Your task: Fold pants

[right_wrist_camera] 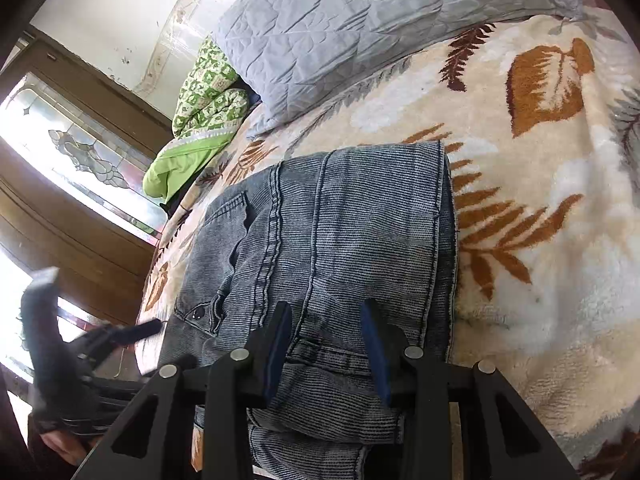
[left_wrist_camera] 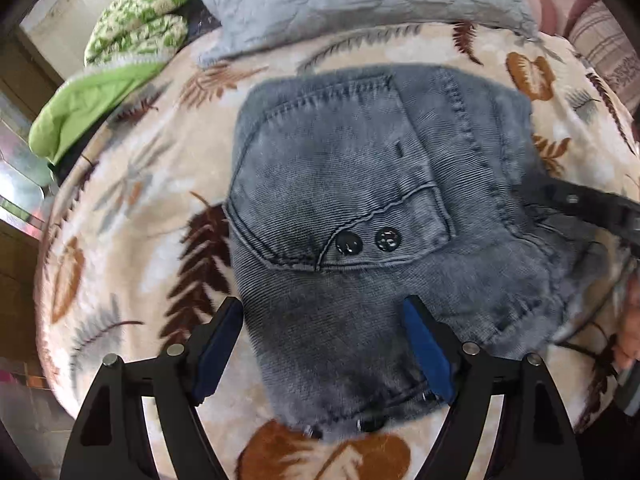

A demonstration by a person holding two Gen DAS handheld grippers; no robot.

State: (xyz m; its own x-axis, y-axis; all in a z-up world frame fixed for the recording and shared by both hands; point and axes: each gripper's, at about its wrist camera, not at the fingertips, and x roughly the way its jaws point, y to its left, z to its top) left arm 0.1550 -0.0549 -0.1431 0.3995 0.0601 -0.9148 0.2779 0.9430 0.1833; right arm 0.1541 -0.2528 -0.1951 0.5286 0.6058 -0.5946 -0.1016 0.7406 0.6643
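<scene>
Lying folded on the blanket (left_wrist_camera: 132, 216), pants (left_wrist_camera: 360, 184) sit under the wide-spread left tool (left_wrist_camera: 324, 312); right tool (right_wrist_camera: 326, 316), half-spread at 6 o'clock, grips nothing.

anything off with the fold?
Mostly tidy. The pants lie folded on the blanket, but the waistband end nearest the right gripper is bunched and uneven.
</scene>
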